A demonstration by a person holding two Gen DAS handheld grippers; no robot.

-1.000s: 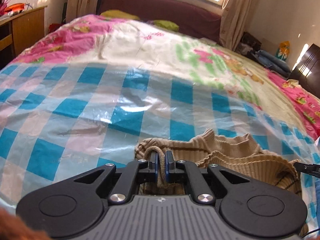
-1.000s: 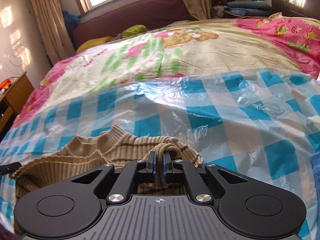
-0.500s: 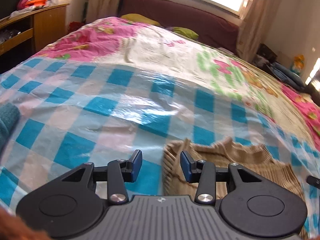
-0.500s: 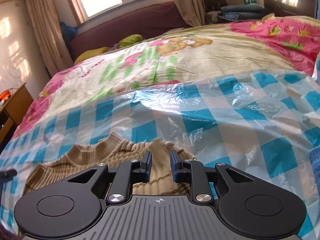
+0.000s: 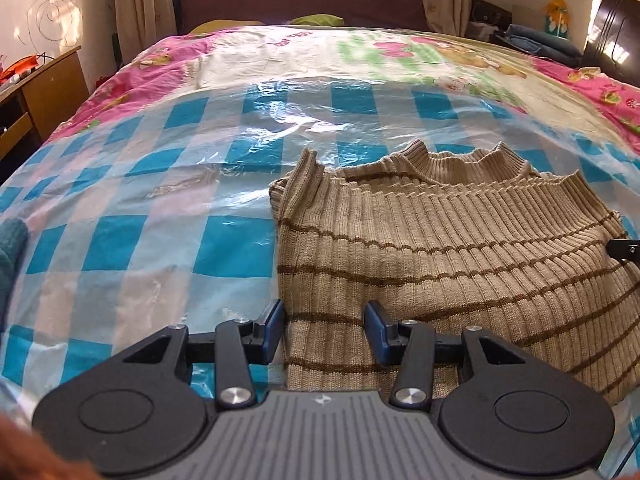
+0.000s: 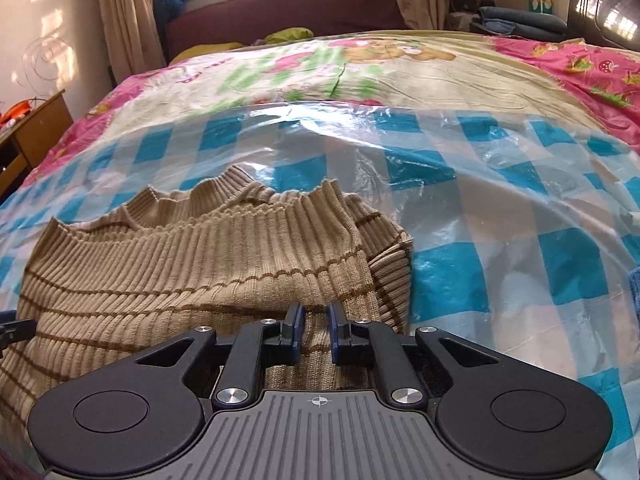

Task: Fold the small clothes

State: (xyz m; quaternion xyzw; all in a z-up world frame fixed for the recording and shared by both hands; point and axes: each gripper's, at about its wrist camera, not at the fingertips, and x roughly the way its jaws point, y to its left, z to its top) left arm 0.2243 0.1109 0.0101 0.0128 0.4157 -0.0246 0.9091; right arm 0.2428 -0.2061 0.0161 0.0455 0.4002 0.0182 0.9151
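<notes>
The ribbed beige sweater (image 5: 440, 248) lies folded on the plastic sheet (image 5: 168, 208) over the bed, directly in front of both grippers. The left hand-held gripper (image 5: 325, 332) is wide apart around its left edge, and the right hand-held gripper (image 6: 317, 334) is a little apart above its right side, holding nothing. The knit looks soft, light and stretchy, and I think it is best pinched at a thick folded edge, because the sheet may be slippery.

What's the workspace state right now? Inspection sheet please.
Surface: checked plastic sheet over a bed quilt, wrinkled.
Job's things: tan striped sweater, folded, lying flat.
Clutter: teal cloth at left edge; blue cloth at right edge.
Grippers: left gripper open, straddling sweater's left edge; right gripper open, over its right end; neither holds anything.
Cables: nothing seen.
Surroundings: wooden desk, curtains, maroon headboard.
</notes>
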